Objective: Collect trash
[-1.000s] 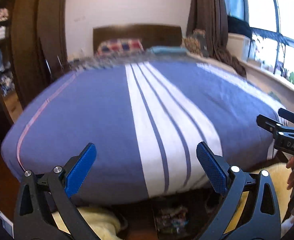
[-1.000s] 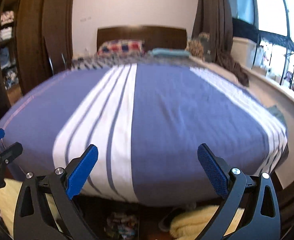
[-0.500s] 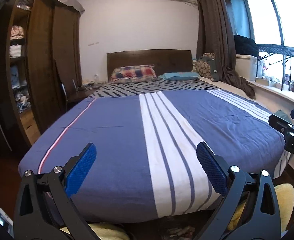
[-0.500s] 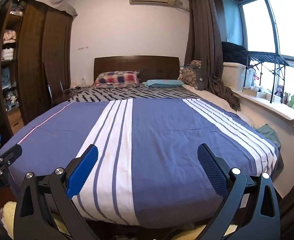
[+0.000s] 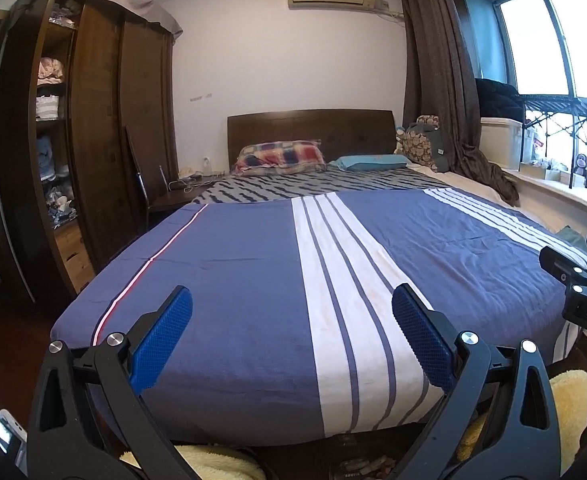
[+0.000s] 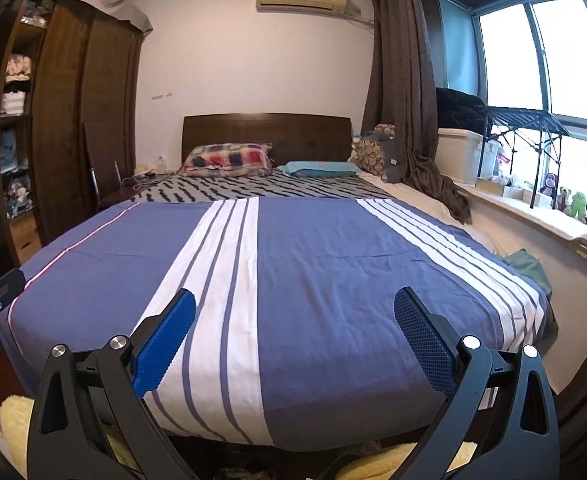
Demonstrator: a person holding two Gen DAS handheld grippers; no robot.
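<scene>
Each gripper is a black plastic frame of triangular, cut-out arms. The left gripper (image 5: pixel 291 334) carries two blue pads (image 5: pixel 161 342) with a fine cross-hatched grip, and round silver screws (image 5: pixel 115 339) sit at its pivots. The right gripper (image 6: pixel 295 336) looks the same: blue textured pads (image 6: pixel 423 340), silver screws (image 6: pixel 471 342). White letters "DAS" mark the black body seen at the left view's right edge.

Matt cotton-like bedspread (image 5: pixel 233 280) – smooth, faintly creased; dark polished wood headboard (image 5: pixel 311 128); fluffy yellow rug (image 6: pixel 13 420).
</scene>
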